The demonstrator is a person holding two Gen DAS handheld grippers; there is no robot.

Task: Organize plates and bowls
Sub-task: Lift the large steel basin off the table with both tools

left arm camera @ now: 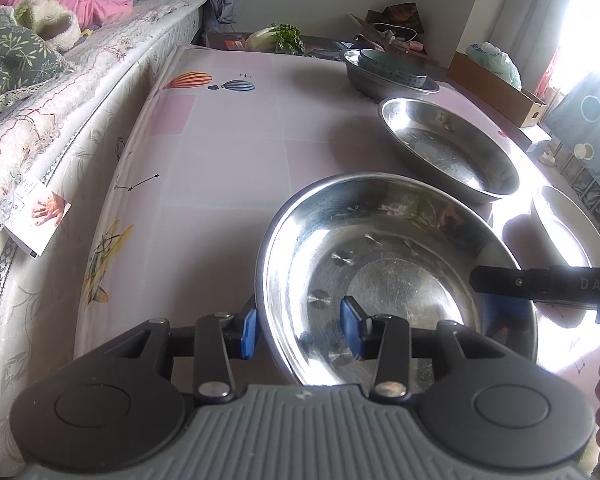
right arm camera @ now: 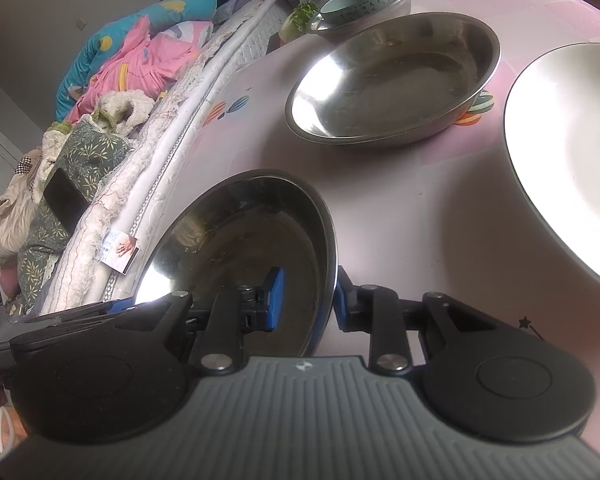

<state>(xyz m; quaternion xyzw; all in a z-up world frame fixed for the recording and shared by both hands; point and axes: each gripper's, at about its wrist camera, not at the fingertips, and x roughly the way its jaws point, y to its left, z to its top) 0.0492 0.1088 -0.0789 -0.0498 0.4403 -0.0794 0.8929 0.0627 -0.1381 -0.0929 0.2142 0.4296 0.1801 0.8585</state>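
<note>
Table [left arm camera: 228,152] beside bed. Near steel bowl [left arm camera: 396,280] sits at table's front edge; second steel bowl [left arm camera: 448,148] behind it, white plate [right arm camera: 560,160] to its right. Your left gripper [left arm camera: 300,334] straddles near bowl's rim, pads apart, not pressing. Your right gripper [right arm camera: 306,300] pinches opposite rim. Risk: one-sided hold, bowl tips or slips off edge.

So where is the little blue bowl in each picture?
Left wrist view: the blue bowl sits top right of centre, inside a steel dish.
Right wrist view: the blue bowl is at the top, right of centre.
Shared landmark: the empty steel dish just before it.
</note>
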